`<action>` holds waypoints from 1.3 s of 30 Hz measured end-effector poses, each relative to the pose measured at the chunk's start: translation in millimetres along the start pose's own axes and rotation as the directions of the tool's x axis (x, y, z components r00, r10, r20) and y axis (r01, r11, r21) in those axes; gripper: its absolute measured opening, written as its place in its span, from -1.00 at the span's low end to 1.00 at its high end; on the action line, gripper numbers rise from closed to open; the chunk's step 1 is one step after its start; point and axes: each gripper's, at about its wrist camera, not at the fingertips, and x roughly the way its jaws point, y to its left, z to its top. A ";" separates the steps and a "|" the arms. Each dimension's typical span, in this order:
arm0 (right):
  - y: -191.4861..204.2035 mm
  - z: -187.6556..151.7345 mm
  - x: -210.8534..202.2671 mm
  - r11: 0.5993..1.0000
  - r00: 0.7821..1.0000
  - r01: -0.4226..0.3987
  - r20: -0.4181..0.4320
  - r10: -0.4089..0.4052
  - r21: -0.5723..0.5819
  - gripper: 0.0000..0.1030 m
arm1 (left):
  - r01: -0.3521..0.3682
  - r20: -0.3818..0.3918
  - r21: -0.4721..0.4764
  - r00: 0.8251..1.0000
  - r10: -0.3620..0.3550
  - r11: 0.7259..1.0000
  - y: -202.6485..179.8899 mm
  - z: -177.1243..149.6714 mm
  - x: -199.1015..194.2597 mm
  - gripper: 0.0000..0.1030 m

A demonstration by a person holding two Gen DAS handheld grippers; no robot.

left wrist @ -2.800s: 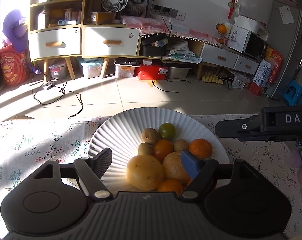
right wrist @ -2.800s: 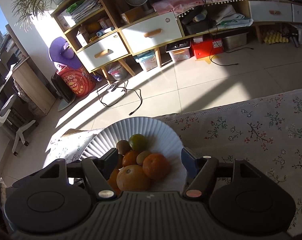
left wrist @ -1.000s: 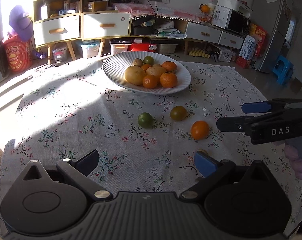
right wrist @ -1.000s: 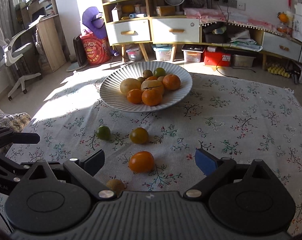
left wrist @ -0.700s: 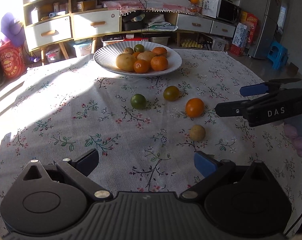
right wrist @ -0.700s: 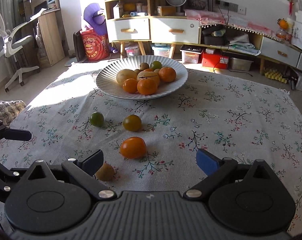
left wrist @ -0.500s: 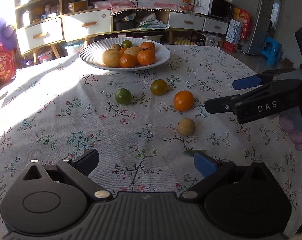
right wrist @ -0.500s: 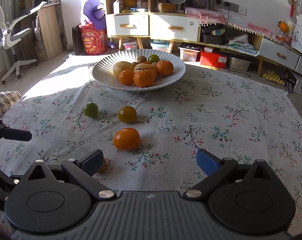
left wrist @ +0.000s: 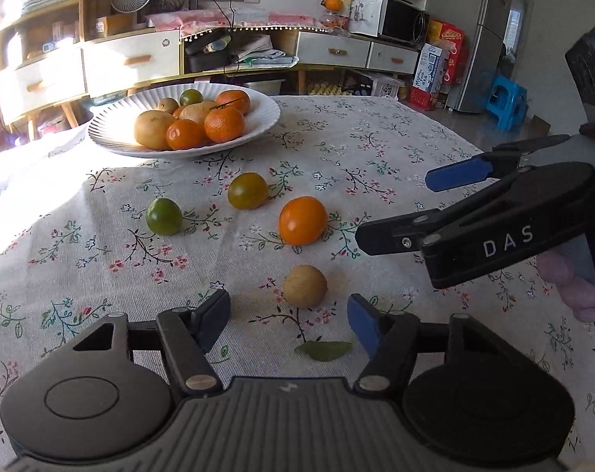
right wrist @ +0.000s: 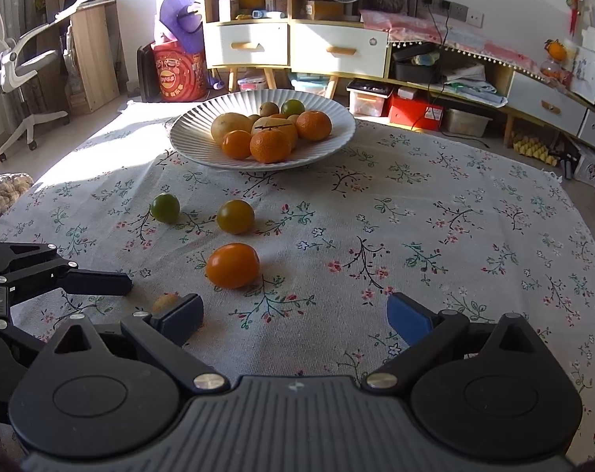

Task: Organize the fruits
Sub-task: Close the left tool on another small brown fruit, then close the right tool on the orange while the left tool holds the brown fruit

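Note:
A white ribbed plate [left wrist: 264,120] [right wrist: 337,145] holds several oranges and other fruit at the table's far side. Loose on the floral cloth lie a green fruit [left wrist: 163,216] [right wrist: 165,207], a yellow-green fruit [left wrist: 247,190] [right wrist: 235,216], an orange fruit [left wrist: 302,220] [right wrist: 232,265] and a small tan fruit [left wrist: 304,286] [right wrist: 164,301]. My left gripper [left wrist: 287,316] is closing; the tan fruit sits just ahead of its pads, untouched. My right gripper [right wrist: 295,314] [left wrist: 396,208] stands open and holds nothing, just behind the orange fruit.
A green leaf [left wrist: 323,351] lies on the cloth by the left gripper's right finger. Beyond the table's far edge stand drawer cabinets [right wrist: 293,49] and a red bin [right wrist: 177,74]; an office chair [right wrist: 18,74] is at the left and a blue stool [left wrist: 506,100] at the right.
The left gripper has moved forward and down to the tan fruit, and its jaws have narrowed. The right gripper has barely shifted and stays wide.

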 end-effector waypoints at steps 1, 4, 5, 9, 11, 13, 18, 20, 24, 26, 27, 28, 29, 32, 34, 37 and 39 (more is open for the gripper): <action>-0.6 -0.3 0.2 1.000 1.000 0.001 -0.001 -0.001 0.001 0.94 | 0.005 -0.001 -0.002 1.000 -0.005 1.000 -0.3 0.9 0.8 0.03; -1.1 -1.0 1.5 1.000 1.000 0.004 -0.006 -0.004 -0.001 0.94 | 0.033 0.001 -0.011 0.999 -0.033 0.999 -0.4 5.3 4.3 -0.24; -1.0 -0.8 1.7 1.000 1.000 0.005 -0.007 -0.005 -0.002 0.94 | 0.042 -0.002 -0.015 0.999 -0.042 0.999 -0.2 6.5 4.9 -0.36; -1.3 0.1 3.2 1.000 1.000 0.004 -0.007 -0.004 -0.006 0.94 | 0.069 -0.019 -0.029 0.997 -0.069 0.997 2.3 9.0 6.5 -0.73; -1.0 -0.4 3.5 1.000 1.000 0.003 -0.006 -0.003 -0.008 0.94 | 0.064 -0.023 -0.038 0.998 -0.065 0.997 3.7 9.0 5.5 -0.74; -0.6 -0.7 4.7 1.000 1.000 0.002 -0.005 -0.003 -0.008 0.94 | 0.050 -0.031 -0.041 0.998 -0.052 0.998 5.0 9.5 3.9 -0.74; 0.0 0.5 8.9 1.000 1.000 -0.002 -0.006 0.002 -0.005 0.94 | -0.012 -0.051 -0.048 0.999 0.009 0.999 12.5 10.7 -3.9 -0.74; 1.9 1.2 10.7 1.000 1.000 -0.003 -0.007 0.003 -0.011 0.93 | -0.024 -0.063 -0.066 0.998 0.019 0.998 17.8 10.1 -7.5 -0.74; 8.5 3.6 15.0 1.000 1.000 -0.009 -0.010 0.009 -0.024 0.93 | -0.039 -0.078 -0.104 0.996 0.031 0.994 28.0 8.5 -13.5 -0.74; 12.7 5.2 17.4 0.999 1.000 -0.011 -0.013 0.011 -0.035 0.92 | -0.049 -0.082 -0.113 0.996 0.040 0.992 31.5 8.2 -16.5 -0.74; 14.6 5.7 18.3 0.999 1.000 -0.013 -0.014 0.012 -0.039 0.92 | -0.056 -0.085 -0.116 0.995 0.046 0.992 33.1 8.0 -18.1 -0.74; 17.7 6.6 19.8 0.999 1.000 -0.015 -0.016 0.014 -0.044 0.92 | -0.062 -0.088 -0.120 0.995 0.052 0.991 35.0 7.6 -19.6 -0.74; 19.9 7.0 20.9 0.999 1.000 -0.017 -0.018 0.016 -0.048 0.91 | -0.066 -0.090 -0.124 0.994 0.055 0.990 37.0 7.3 -20.9 -0.74; 25.7 8.2 24.1 0.998 1.000 -0.019 -0.024 0.017 -0.062 0.87 | -0.074 -0.097 -0.134 0.993 0.061 0.988 41.9 5.0 -24.3 -0.74; 29.5 8.6 25.9 0.998 0.999 -0.021 -0.029 0.019 -0.067 0.84 | -0.076 -0.098 -0.136 0.993 0.062 0.988 44.2 2.8 -26.7 -0.74; 34.3 9.0 28.0 0.997 0.999 -0.024 -0.034 0.022 -0.076 0.77 | -0.076 -0.099 -0.136 0.993 0.063 0.988 46.0 0.7 -29.7 -0.74; 37.5 9.6 29.1 0.996 0.999 -0.025 -0.035 0.022 -0.084 0.68 | -0.075 -0.100 -0.138 0.993 0.062 0.988 46.2 0.7 -29.5 -0.74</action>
